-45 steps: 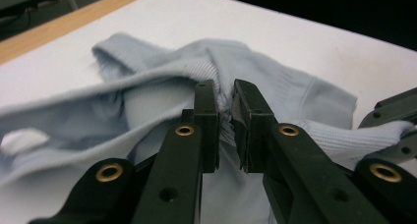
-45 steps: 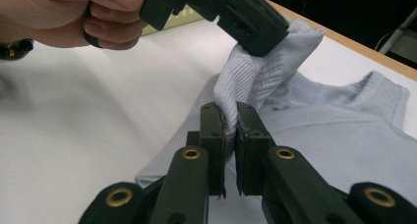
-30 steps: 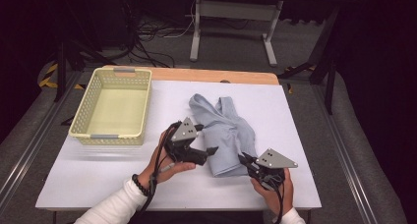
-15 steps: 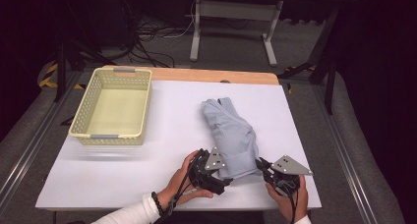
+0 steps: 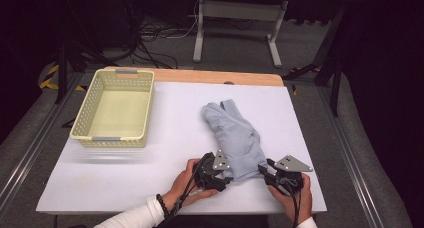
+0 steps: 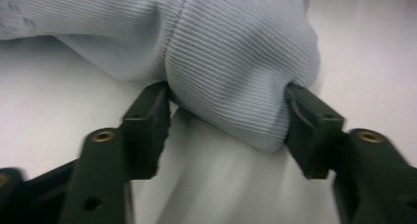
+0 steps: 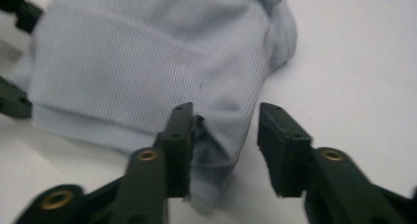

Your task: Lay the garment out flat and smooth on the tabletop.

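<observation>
Pale blue ribbed knit garment (image 5: 234, 138) lies folded on the white-topped bench (image 5: 165, 153), right of centre, w/ its near end just at the front edge. Left tongs (image 5: 229, 178) are at the garment's near-left corner; jaws have just been closing & now touch a bunched fold of cloth on both sides (image 6: 231, 94). Right tongs (image 5: 263, 170) are at the near-right corner; jaws have just been opening, abt half apart, one pad on the cloth edge, other clear over bare bench. Cream perforated plastic basket (image 5: 114, 110) sits well apart, far left.

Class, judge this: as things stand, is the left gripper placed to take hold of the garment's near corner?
Probably yes: the left gripper has its jaws on either side of the pale blue garment corner, and nothing lies between them.
</observation>
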{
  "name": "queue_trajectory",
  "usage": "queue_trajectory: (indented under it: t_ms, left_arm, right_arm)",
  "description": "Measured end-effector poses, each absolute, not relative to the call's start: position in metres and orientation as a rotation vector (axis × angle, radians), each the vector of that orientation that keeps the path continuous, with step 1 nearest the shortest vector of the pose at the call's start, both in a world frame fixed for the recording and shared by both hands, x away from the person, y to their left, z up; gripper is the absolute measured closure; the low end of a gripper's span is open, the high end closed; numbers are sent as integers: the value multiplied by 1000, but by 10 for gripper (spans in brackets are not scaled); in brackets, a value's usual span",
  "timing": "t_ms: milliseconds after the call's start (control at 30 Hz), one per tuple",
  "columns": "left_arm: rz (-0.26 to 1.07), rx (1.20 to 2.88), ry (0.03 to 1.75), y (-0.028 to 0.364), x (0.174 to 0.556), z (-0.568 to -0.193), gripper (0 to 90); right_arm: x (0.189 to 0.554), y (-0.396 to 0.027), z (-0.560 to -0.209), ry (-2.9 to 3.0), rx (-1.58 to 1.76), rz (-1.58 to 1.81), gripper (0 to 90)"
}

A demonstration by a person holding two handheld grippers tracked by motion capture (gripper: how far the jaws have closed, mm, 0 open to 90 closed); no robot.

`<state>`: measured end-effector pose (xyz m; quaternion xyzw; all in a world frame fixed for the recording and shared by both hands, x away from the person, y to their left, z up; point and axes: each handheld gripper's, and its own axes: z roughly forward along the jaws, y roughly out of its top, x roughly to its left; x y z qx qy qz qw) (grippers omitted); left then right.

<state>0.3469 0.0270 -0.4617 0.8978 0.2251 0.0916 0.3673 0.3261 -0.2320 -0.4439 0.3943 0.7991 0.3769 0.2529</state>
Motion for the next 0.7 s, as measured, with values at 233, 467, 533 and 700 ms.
queue_trajectory:
  t_ms: [233, 467, 533, 700]
  left_arm:
    - [209, 2316, 514, 37, 352, -460, 722]
    - [195, 2361, 499, 59, 358, -455, 767]
    - [214, 2375, 497, 68, 359, -452, 768]
    - [238, 2384, 524, 88, 357, -449, 768]
  right_arm:
    - [329, -238, -418, 2068, 1065, 1150, 461]
    - [372, -220, -413, 2097, 1013, 1213, 446]
    - [390, -210, -417, 2134, 990, 1207, 428]
    - [417, -191, -433, 2231, 1019, 1175, 388]
